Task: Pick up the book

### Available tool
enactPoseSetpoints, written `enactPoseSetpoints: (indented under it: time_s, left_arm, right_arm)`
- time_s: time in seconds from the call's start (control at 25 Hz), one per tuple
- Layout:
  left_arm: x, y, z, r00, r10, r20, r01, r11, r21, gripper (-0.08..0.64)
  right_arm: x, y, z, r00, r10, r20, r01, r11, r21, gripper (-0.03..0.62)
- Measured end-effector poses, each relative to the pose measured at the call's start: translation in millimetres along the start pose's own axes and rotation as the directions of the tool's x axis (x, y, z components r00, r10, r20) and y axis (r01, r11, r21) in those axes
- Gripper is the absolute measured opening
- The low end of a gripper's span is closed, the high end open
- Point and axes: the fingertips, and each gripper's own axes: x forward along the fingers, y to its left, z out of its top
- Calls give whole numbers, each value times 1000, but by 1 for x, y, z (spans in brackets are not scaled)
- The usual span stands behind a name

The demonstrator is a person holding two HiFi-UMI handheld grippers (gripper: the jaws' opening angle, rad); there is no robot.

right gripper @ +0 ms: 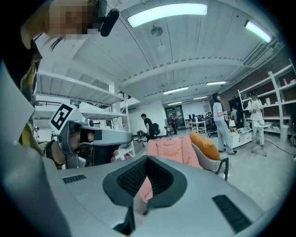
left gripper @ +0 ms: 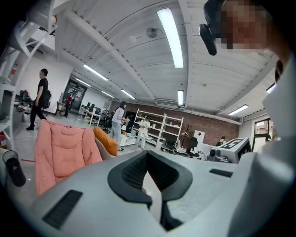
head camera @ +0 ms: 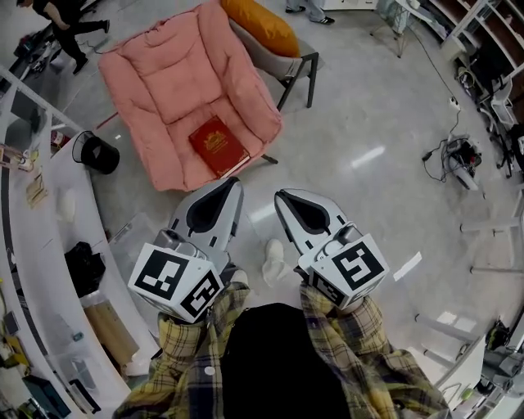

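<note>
- Right up close, at the bottom of the head view, two plaid sleeves (head camera: 201, 348) reach forward, each behind a marker cube (head camera: 174, 281) at the back of a gripper.
- The left gripper (head camera: 231, 185), just left of centre, has its jaws pressed together with nothing between them; its own view shows only an empty gap behind the meeting tips.
- The right gripper (head camera: 284, 197), just right of centre, is closed in the same way and also holds nothing.
- Both grippers point toward the top of the frame, side by side but apart, with a white shoe (head camera: 274, 260) on the pale floor between them.
- Just beyond the left gripper's tip, the red book (head camera: 219, 146) lies flat, cover up, on the seat of the pink padded chair (head camera: 176, 78), near its front edge. Neither gripper touches it.
- An orange cushion (head camera: 264, 24) sits beside the chair's back, at the top of the frame.
- A black bin (head camera: 97, 153) stands on the floor left of the chair, beside a curved white desk (head camera: 33, 270).
- Farther off, in the upper left corner, a person in black (head camera: 65, 20) stands.
</note>
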Motion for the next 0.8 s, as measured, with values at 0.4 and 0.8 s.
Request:
enactPoseSetpoints:
  time_s: [0.4, 0.8]
  left_arm:
    - [40, 19, 7, 989, 150, 6, -150, 988, -31, 3]
    - [42, 66, 15, 974, 226, 21, -225, 973, -56, 3]
  right_arm:
    - [18, -52, 6, 991, 127, -42, -128, 991, -31, 14]
    - [63, -54, 4, 976, 201, -87, -204, 978, -34, 14]
